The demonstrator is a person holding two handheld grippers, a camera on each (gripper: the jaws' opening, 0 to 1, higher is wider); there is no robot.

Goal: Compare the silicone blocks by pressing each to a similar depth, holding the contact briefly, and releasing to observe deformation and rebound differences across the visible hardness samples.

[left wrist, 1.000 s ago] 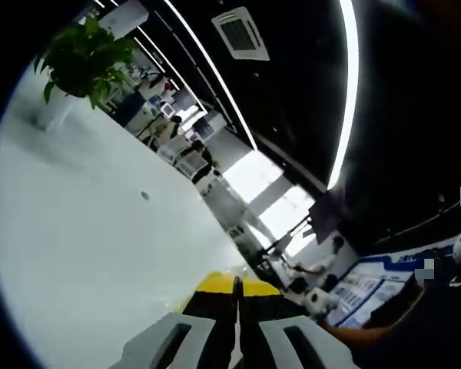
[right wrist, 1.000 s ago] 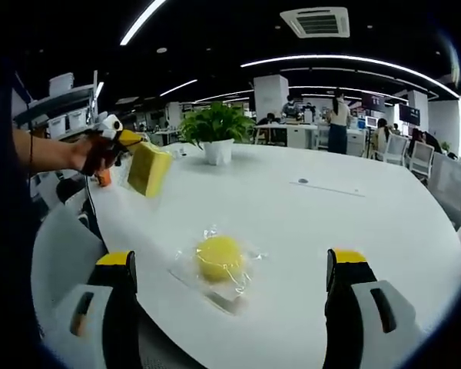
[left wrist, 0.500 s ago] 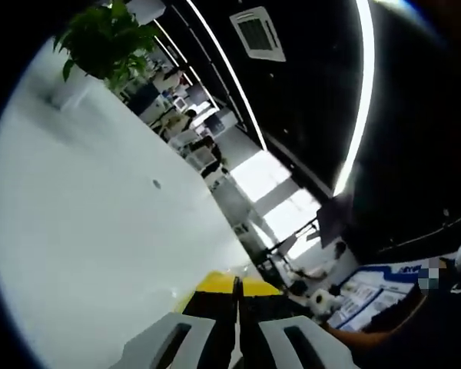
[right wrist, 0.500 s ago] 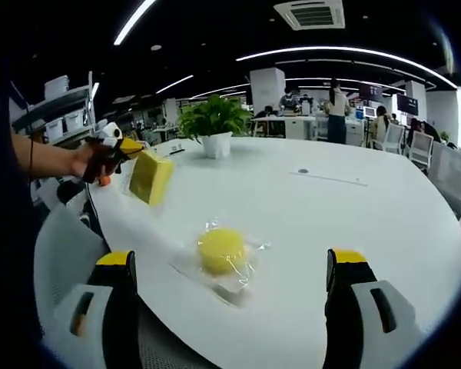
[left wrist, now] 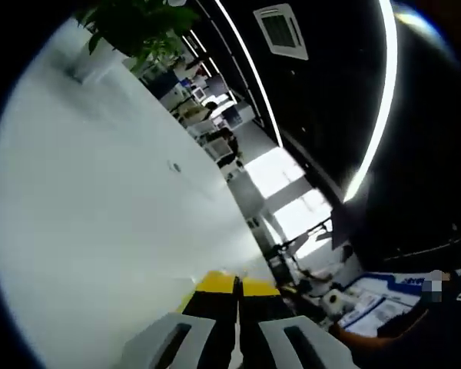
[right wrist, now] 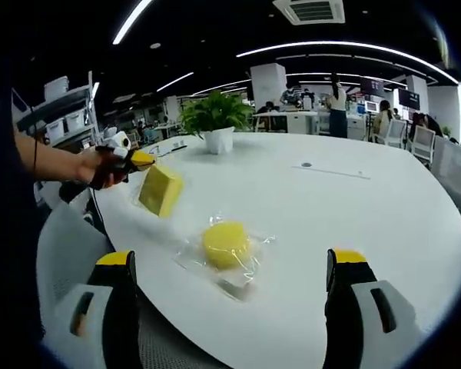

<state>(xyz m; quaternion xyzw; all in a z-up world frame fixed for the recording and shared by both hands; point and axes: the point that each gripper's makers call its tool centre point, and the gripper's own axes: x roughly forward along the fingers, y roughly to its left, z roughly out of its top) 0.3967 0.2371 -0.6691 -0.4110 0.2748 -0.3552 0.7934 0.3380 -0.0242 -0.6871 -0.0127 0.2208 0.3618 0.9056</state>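
My left tool (left wrist: 237,288) has its yellow-tipped jaws pressed together in the left gripper view, with nothing visible between the tips there. In the right gripper view that same left tool (right wrist: 127,160) sits in my hand (right wrist: 100,165) at the left, above the desk's edge, and a square yellow silicone block (right wrist: 160,190) in a clear wrapper hangs tilted from its tip, lifted off the desk; the tool is clenched on the wrapper's upper edge, as far as I can tell.

My right tool (right wrist: 234,265) is released, its two yellow-capped jaws standing wide apart at the bottom of the right gripper view with nothing between them. Just ahead of it and between the jaws' lines lies a round yellow silicone block (right wrist: 226,244) in its own clear plastic bag (right wrist: 232,278), flat on the white desk (right wrist: 353,207) near the edge closest to me. The hanging square block is near the round one, up and to its left, and not touching it.

Farther across the desk stands a potted green plant (right wrist: 217,121) in a white pot. In the left gripper view the white desk (left wrist: 84,231) runs tilted, with the plant (left wrist: 138,23) at the top. Beyond are office desks, chairs, people standing, ceiling light strips (right wrist: 346,55) and an air vent (right wrist: 308,10).
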